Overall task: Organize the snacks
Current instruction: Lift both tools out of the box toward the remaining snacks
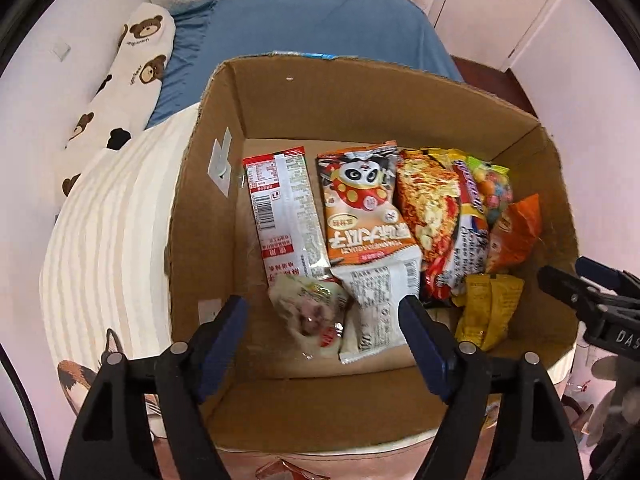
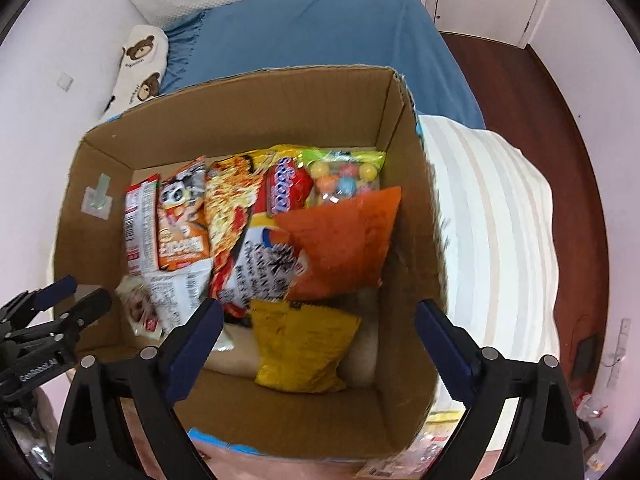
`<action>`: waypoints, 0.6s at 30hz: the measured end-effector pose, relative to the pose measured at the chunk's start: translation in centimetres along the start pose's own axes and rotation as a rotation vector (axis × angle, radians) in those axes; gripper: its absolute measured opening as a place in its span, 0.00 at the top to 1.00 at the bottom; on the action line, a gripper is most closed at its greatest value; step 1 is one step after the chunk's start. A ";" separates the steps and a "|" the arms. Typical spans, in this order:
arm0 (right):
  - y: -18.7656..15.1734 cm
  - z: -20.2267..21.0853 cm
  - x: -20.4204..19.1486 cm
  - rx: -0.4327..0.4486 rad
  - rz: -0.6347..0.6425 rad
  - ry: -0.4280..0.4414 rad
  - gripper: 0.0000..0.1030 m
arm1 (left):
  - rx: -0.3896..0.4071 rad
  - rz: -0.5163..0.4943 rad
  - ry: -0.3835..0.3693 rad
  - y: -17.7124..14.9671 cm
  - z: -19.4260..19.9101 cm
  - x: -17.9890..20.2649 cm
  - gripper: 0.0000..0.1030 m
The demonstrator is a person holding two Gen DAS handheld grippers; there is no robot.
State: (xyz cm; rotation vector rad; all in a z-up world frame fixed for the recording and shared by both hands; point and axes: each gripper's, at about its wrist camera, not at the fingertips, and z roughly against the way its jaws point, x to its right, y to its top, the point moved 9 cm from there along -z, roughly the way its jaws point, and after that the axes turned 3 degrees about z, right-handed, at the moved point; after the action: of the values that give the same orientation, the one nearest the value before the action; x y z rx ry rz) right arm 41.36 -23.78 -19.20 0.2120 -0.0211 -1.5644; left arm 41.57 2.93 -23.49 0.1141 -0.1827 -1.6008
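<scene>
A cardboard box (image 1: 224, 152) was seen from above, and the snacks were laid inside it on its floor: a red-and-white packet (image 1: 280, 208) nearest the box's left wall, a panda packet (image 1: 360, 200) beside it, then a noodle pack (image 2: 236, 208), a bag of coloured sweets (image 2: 344, 176) and an orange bag (image 2: 340, 240) toward the right wall, with a yellow pouch (image 2: 300, 348) and a small clear packet (image 1: 312, 312) near the front wall. The left gripper (image 1: 324, 328) was held over the front left of the box with its jaws apart and nothing clamped; the right gripper (image 2: 320, 328) was held over the front right, jaws spread wide and likewise empty. A closing jaw could be judged likely to catch two overlapped wrappers at once, or to slip on the glossy film. The box was rested on a striped cushion (image 1: 108, 216), with a blue bedsheet (image 2: 312, 28), a bear-print pillow (image 1: 132, 72), pale walls and a dark wooden floor (image 2: 520, 92) beyond it.
</scene>
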 end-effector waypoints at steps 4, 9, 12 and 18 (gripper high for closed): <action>-1.5 1.8 -0.5 0.051 0.014 -0.026 0.04 | 0.061 -0.002 -0.003 -1.0 2.0 0.5 0.25; -3.4 5.0 -1.3 0.130 0.017 -0.029 0.04 | 0.141 -0.015 0.002 -2.1 4.9 1.1 0.25; -4.8 6.6 -1.7 0.164 0.021 -0.031 0.04 | 0.182 -0.020 -0.012 -3.0 6.7 1.7 0.25; -7.4 9.8 -2.5 0.229 0.023 -0.030 0.04 | 0.246 -0.048 -0.028 -4.9 9.9 2.7 0.25</action>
State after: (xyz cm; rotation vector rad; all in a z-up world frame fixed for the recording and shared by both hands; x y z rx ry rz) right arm 32.57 -22.47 -10.42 0.3670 -0.2269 -1.5413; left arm 34.82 0.82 -14.55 0.2887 -0.4013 -1.6229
